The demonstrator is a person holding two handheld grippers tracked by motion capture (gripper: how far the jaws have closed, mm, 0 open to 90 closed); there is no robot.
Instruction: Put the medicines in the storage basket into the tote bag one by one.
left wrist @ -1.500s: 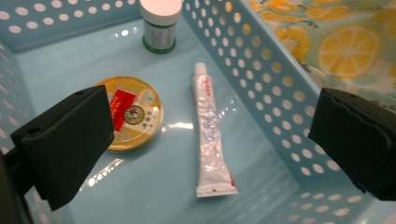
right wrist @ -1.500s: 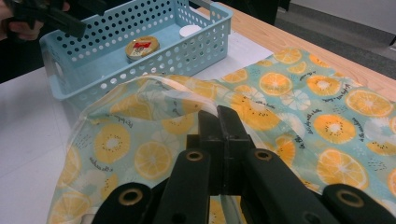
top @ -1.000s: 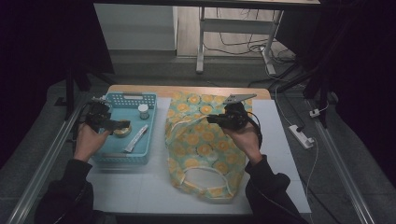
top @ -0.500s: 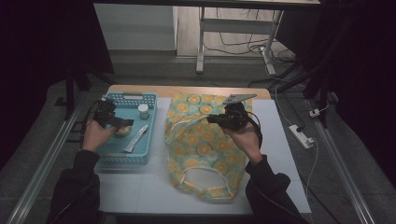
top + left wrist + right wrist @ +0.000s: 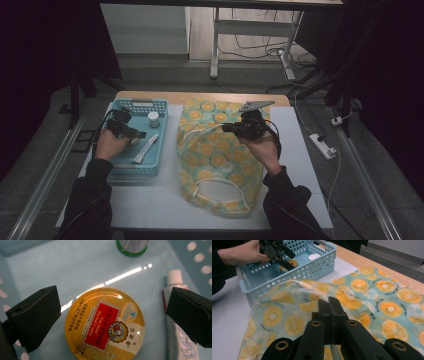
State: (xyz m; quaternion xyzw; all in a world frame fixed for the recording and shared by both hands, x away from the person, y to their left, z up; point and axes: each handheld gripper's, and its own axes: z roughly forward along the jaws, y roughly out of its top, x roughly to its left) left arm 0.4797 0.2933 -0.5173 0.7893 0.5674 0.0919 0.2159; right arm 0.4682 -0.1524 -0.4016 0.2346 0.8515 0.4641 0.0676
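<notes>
Left gripper spread astride candy tin; tube partly hidden by jaw, bottle cut off. Right gripper pinched on bag's rim.

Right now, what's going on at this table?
A person works two handheld grippers. The left gripper hangs open over a round yellow candy tin in the blue basket, jaws either side, not touching. The right gripper is shut on the rim of the orange-print bag, holding its mouth up.

One basket, one tin, one tube, one bottle, one bag.
</notes>
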